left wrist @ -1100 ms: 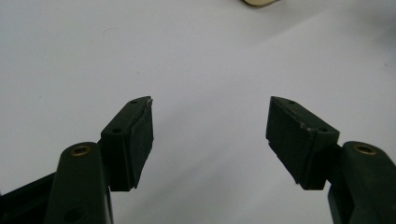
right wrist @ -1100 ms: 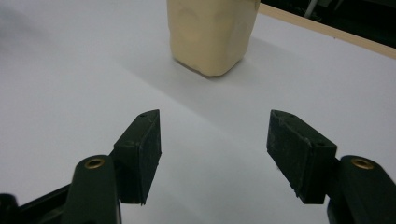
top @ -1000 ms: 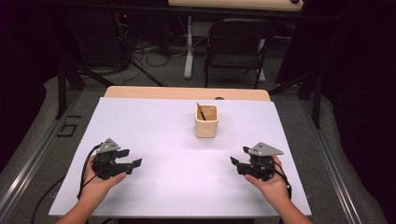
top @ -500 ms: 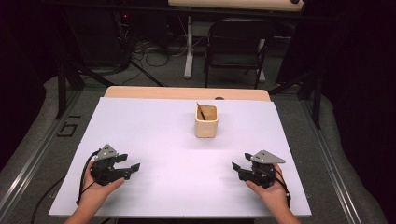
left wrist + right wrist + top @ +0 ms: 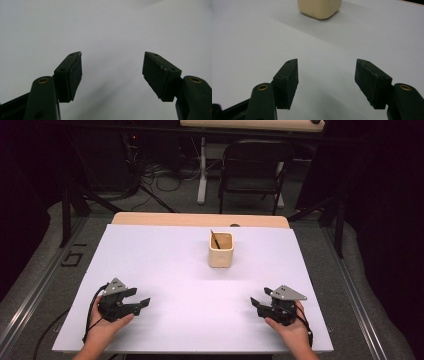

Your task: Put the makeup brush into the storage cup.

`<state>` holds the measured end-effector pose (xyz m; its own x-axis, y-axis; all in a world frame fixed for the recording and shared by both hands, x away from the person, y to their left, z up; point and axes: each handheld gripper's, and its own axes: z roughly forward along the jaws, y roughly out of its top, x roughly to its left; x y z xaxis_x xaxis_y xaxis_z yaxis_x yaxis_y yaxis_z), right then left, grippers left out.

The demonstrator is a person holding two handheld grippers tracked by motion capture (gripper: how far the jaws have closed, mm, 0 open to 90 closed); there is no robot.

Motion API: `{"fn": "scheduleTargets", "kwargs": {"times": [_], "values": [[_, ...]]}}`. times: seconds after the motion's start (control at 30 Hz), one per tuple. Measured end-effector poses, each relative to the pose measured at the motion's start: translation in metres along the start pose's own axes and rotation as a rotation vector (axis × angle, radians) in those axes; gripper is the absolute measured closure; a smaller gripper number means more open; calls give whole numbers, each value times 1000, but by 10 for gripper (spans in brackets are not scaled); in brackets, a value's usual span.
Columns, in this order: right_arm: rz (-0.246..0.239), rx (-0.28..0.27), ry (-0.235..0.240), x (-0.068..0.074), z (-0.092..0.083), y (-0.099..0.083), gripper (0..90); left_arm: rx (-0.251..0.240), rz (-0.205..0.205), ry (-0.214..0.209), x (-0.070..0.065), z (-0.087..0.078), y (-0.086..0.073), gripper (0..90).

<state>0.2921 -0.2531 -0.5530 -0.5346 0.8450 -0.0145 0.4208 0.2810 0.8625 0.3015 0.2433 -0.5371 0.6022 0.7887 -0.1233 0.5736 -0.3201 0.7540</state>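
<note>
Nearest the camera, well short of the cream square cup [image 5: 220,251] and off to its left: the left claw [image 5: 141,296] sitting in the person's left hand [image 5: 107,327], hovering just above or resting on the white worktop [image 5: 190,285] (cannot tell which), tips pointing right and slightly toward the cup. Standing spread wide in the left gripper view [image 5: 112,65], gripping nothing, with bare white surface showing between the two black pads.

Equally short of the cup but off to its right: the right claw [image 5: 259,296] being carried by the right hand [image 5: 290,330], grey three-cornered plate on top, tips pointing left. Also gaping wide in the right gripper view [image 5: 327,72], pinching nothing, pads well apart over bare worktop, with the cup [image 5: 319,8] standing well ahead at the top of that view, a little left of the gap.

Farther out: the cup itself standing upright on the worktop, apart from both claws, roughly midway between them from side to side, holding a thin dark stick [image 5: 215,240] leaning against its rear left corner.

Behind the cup: a strip of tan wooden edge [image 5: 200,219] showing past the white surface.

Farthest beyond the cup: a dark chair [image 5: 255,165] standing on the grey floor, with cables [image 5: 165,180] lying to its left.
</note>
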Motion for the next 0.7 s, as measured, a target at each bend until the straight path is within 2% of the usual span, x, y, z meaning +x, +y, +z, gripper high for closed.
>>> {"fn": "scheduleTargets", "kwargs": {"times": [0.17,0.37,0.47,0.7], "values": [[2,1,7,1,0,-2,355,-3,-12,0,0,0,-2,324],[-3,3,8,3,1,-3,354,-6,0,6,0,0,-3,323],[-2,0,9,4,1,-3,353,-17,-6,8,-1,0,-4,323],[-26,-6,10,6,-1,-3,352,-23,-2,20,2,-2,-4,323]]}}
